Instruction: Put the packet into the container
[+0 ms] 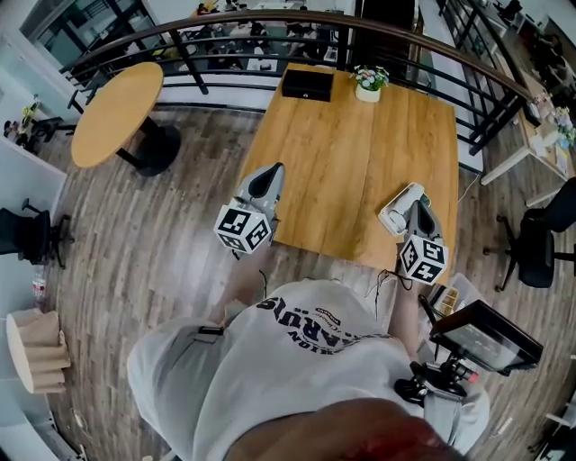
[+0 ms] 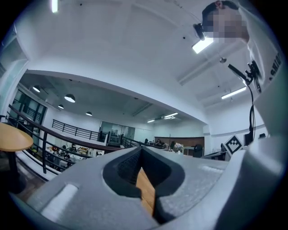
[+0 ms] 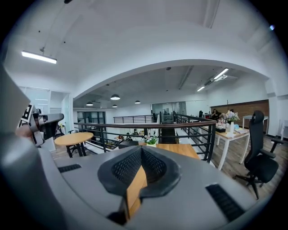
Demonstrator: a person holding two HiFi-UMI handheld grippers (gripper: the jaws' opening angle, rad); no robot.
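Observation:
On the wooden table (image 1: 360, 162), a black container (image 1: 307, 84) stands at the far edge beside a small flower pot (image 1: 368, 81). A white packet (image 1: 396, 212) lies near the front right corner. My right gripper (image 1: 417, 207) sits just to the right of the packet, touching or overlapping it, with its jaws shut and nothing between them. My left gripper (image 1: 272, 173) hangs over the table's left edge, also shut and empty. In the right gripper view the right gripper (image 3: 141, 150) points along the table toward the container (image 3: 129, 143) and the flower pot (image 3: 151, 139). The left gripper (image 2: 141, 150) points level across the table.
A round wooden table (image 1: 117, 112) stands to the left on the plank floor. A curved black railing (image 1: 270, 22) runs behind the table. There is an office chair (image 1: 540, 243) at the right, and a dark screen on a stand (image 1: 486, 338) by the person's right side.

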